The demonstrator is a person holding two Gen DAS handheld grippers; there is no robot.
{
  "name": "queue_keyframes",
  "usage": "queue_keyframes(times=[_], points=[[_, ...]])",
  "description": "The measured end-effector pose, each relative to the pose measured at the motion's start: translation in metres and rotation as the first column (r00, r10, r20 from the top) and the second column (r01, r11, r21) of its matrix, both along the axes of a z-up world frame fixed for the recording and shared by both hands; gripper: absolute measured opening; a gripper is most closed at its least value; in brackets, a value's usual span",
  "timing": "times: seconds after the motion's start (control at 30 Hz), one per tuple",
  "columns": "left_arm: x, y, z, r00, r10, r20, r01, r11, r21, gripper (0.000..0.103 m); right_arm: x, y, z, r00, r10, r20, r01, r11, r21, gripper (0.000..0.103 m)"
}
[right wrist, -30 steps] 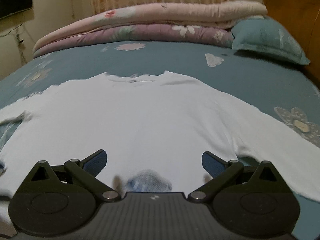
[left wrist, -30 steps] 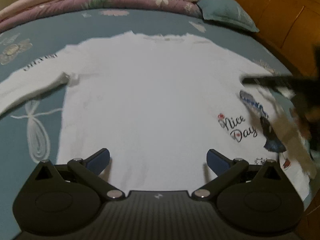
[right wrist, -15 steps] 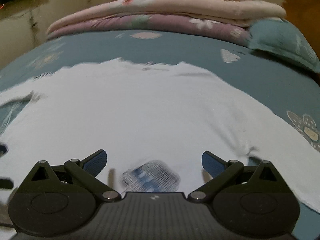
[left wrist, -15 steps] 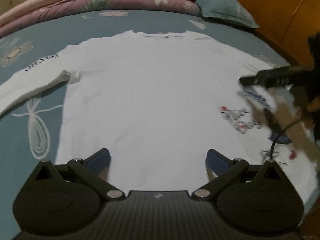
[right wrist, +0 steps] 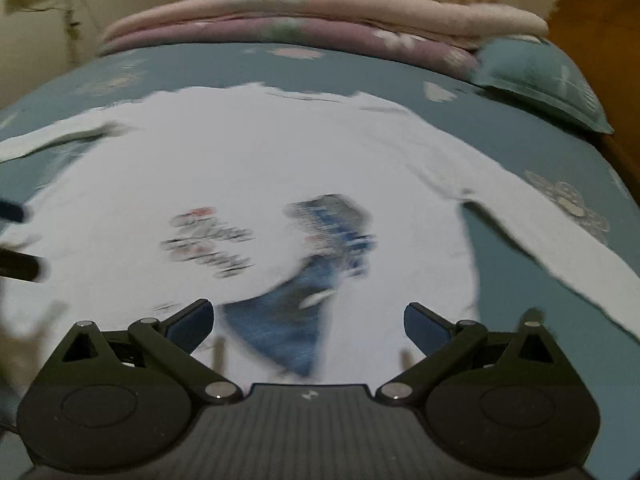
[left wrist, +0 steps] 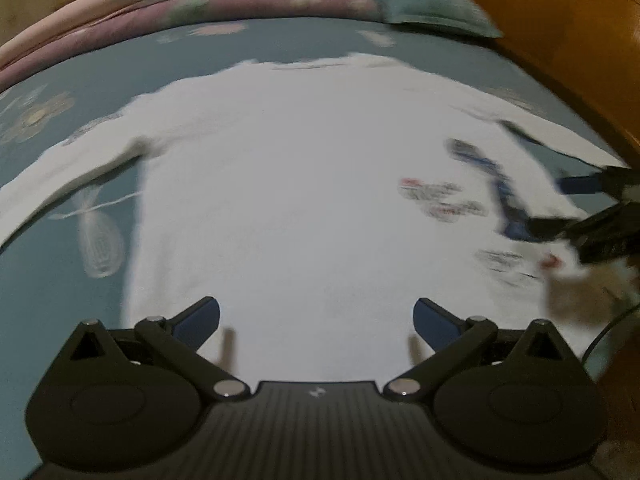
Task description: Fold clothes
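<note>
A white long-sleeved shirt (left wrist: 300,184) lies flat, front up, on the teal bed sheet (left wrist: 48,280), both sleeves spread outward. Its lower part carries dark lettering (right wrist: 208,244) and a blue figure print (right wrist: 320,248). My left gripper (left wrist: 316,314) is open over the hem on the shirt's left side, nothing between its fingers. My right gripper (right wrist: 308,316) is open just above the blue print near the hem. In the left wrist view the right gripper (left wrist: 548,204) reaches in from the right edge. The frames are blurred by motion.
Folded pink and purple quilts (right wrist: 320,16) are stacked at the far end of the bed beside a teal pillow (right wrist: 536,76). A wooden headboard (left wrist: 560,20) runs along the right side. The right sleeve (right wrist: 560,232) stretches toward the bed's right edge.
The right gripper has drawn back toward the hem, so the lettering and blue print now show in front of it. The left view has shifted slightly. The shirt lies as before.
</note>
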State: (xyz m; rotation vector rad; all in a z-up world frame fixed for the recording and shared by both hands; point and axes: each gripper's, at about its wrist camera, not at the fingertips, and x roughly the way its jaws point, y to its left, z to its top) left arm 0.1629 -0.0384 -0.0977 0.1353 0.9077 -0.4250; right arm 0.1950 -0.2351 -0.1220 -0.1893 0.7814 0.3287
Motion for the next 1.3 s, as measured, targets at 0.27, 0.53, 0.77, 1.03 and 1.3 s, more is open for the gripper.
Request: queue_keyframes(times=[0.27, 0.53, 0.77, 1.03, 1.3], points=[[-0.022, -0.023, -0.024, 0.994, -0.105, -0.039, 0.109, 0.989, 0.104, 0.102, -0.038, 0.000, -0.023, 0.998, -0.035, -0.061, 0.038, 0.999, 0.036, 0.103], [-0.037, 0.018, -0.014, 0.997, -0.010, -0.071, 0.015, 0.998, 0.065, 0.102, -0.059, -0.019, -0.028, 0.997, -0.062, -0.047, 0.064, 0.997, 0.044, 0.103], [-0.015, 0.003, 0.003, 0.999, -0.024, -0.030, 0.025, 1.000, 0.012, 0.102, -0.036, -0.030, -0.008, 0.993, -0.092, -0.070, 0.098, 0.992, 0.085, 0.103], [0.025, -0.001, -0.010, 0.998, 0.061, -0.004, -0.060, 0.997, 0.051, 0.102, 0.085, -0.091, 0.045, 0.961, -0.276, -0.006, 0.273, 0.945, 0.180, 0.103], [0.039, 0.006, -0.017, 0.998, 0.070, 0.000, -0.070, 0.997, 0.038, 0.102, 0.229, -0.163, -0.001, 0.682, -0.687, -0.252, 0.718, 0.694, 0.052, 0.103]])
